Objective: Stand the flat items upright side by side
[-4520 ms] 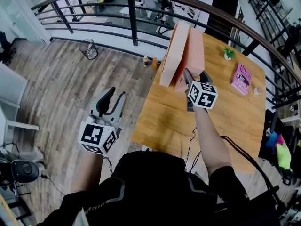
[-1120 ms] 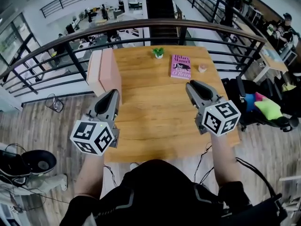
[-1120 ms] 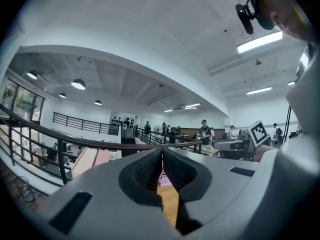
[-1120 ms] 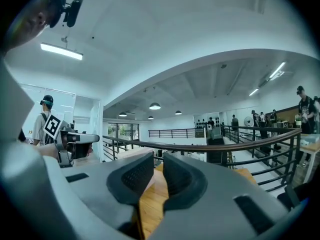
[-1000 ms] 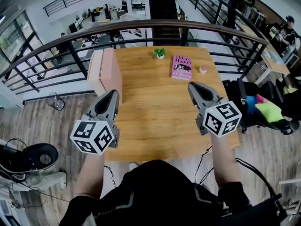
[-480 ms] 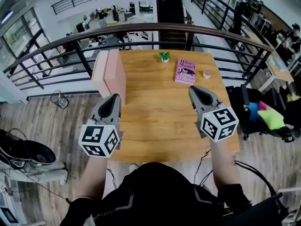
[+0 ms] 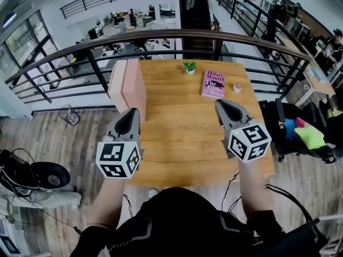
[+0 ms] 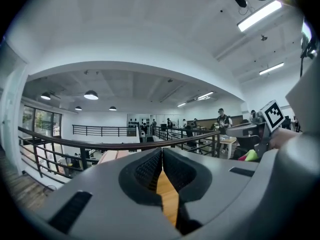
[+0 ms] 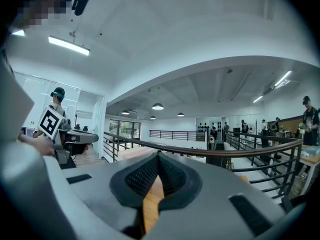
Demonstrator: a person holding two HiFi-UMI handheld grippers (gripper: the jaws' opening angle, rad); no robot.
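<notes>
Two pink flat items [image 7: 128, 85] stand upright on their edges at the left rim of the wooden tabletop [image 7: 182, 130]. They are salmon-coloured slabs of similar size, pressed face to face so that they form one block, with paler narrow tops turned up toward the head view. They sit just ahead of the left gripper [image 7: 131, 114], a little to the left of the line its jaws point along, and apart from them.

The left gripper's jaws are pressed together with nothing between them. In its own view the ribbed pads meet along a thin seam, and only the wood of the tabletop shows below it. The right gripper [image 7: 221, 104] is the same, with its jaws together, empty and hanging over the right half of the tabletop. Both grippers point roughly level toward the far edge, well apart from each other.

A pink book [image 7: 213, 84] lies flat with its cover up, bearing the print "Hilary Mantel". It is ahead of the right gripper's jaws, slightly to their left and clear of them. Just right of the book is a small pale pink object [image 7: 237, 88], too small to make out.

A little white pot [image 7: 188, 68] holding a green plant stands near the far edge. It is farther from both pairs of jaws than the book and lies between the lines they point along. A dark curved railing [image 7: 161, 35] runs behind the tabletop.
</notes>
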